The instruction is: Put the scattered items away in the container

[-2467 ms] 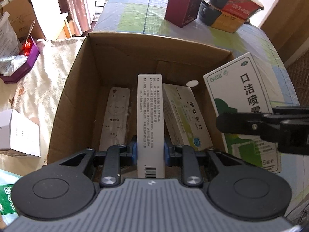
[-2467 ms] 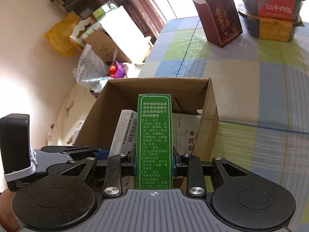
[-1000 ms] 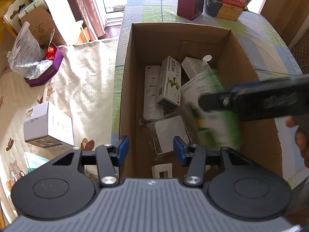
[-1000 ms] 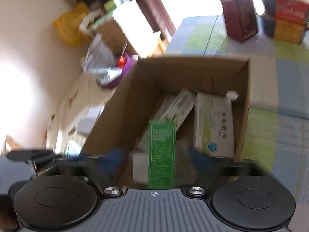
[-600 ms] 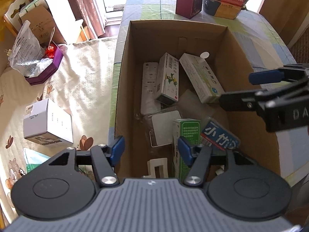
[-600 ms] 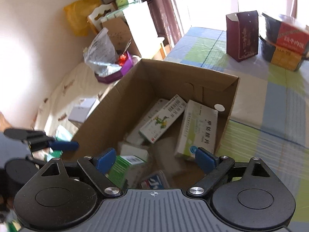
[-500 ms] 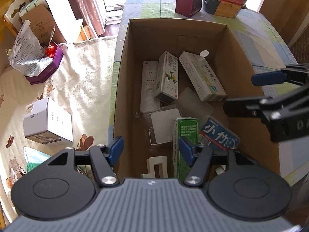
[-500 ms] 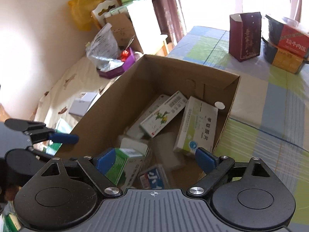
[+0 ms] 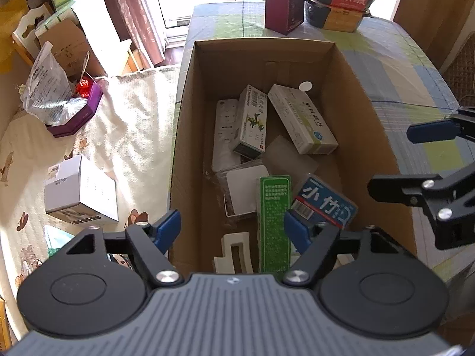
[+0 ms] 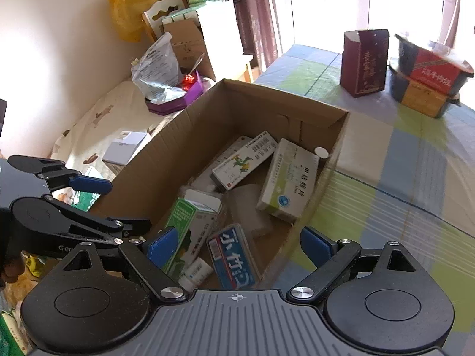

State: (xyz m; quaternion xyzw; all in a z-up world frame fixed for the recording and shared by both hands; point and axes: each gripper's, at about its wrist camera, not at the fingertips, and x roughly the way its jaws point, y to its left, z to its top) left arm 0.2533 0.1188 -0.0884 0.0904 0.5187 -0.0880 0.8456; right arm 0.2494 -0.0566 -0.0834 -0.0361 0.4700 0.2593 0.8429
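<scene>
Already the carton [image 9: 353,89] is set on the counter [image 9: 394,59], open-topped so items can be dropped in; the green box [image 9: 274,216] and blue pack [image 9: 325,201] are piled loosely inside. Both claws, left [image 9: 231,227] and right [image 10: 237,244], are held wide and empty above it. Outside, a white box [image 9: 80,190] is left on the bed [image 9: 130,124].

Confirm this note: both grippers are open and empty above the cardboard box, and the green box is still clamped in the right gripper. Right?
Not quite. The green box is not clamped: it lies inside the cardboard box, as the left wrist view shows. The rest holds: the left gripper and right gripper are both open and empty above it.
</scene>
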